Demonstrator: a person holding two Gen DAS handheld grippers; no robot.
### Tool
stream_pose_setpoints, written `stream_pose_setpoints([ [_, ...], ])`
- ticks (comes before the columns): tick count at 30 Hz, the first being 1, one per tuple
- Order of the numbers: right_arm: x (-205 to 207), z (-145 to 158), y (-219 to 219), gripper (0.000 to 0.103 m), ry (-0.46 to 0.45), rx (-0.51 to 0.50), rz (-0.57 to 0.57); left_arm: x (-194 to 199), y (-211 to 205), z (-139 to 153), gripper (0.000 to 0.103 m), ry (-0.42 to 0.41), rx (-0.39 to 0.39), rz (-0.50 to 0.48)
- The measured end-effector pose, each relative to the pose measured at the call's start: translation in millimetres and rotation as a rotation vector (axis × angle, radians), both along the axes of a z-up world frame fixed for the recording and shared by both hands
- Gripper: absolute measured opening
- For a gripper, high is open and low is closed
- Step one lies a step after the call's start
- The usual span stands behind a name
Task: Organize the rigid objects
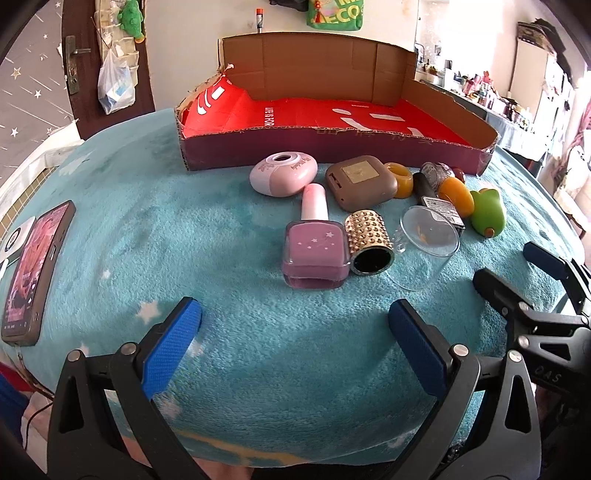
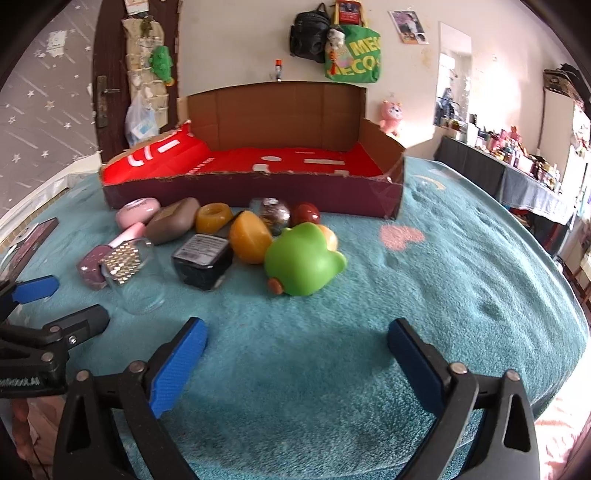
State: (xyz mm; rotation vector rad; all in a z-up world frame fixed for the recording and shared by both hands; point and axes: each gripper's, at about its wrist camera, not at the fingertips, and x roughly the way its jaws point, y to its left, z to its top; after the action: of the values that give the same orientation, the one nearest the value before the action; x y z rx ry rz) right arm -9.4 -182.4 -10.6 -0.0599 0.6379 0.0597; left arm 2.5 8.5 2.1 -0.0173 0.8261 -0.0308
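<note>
Bright, cluttered room behind a teal plush blanket (image 2: 443, 258)

Far wall (image 2: 236, 44) pale, hung with a green bag (image 2: 354, 59) and black backpack (image 2: 308, 33); dark door (image 1: 75, 66) at left beside starry wallpaper (image 2: 44, 122); sunlit, crowded counter (image 2: 517, 162) at right.

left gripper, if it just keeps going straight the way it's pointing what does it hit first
Most likely the pink nail-polish-shaped bottle, lying on its side on the teal blanket straight ahead of the open left gripper. The studded gold cylinder touches it on the right and could be clipped too; depth is hard to judge through the fisheye.
</note>
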Motion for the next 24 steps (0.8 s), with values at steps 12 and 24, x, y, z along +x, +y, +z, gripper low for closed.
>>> stream_pose_setpoints([
  [12, 5, 6, 35, 0.076, 0.052, 0.084, 0.202, 10, 18, 4, 0.091, -0.007, -0.022, 0.021],
  [24, 11, 1, 55, 0.065, 0.016, 0.057, 0.291, 28, 15, 5, 0.083, -0.012, -0.011, 0.003],
])
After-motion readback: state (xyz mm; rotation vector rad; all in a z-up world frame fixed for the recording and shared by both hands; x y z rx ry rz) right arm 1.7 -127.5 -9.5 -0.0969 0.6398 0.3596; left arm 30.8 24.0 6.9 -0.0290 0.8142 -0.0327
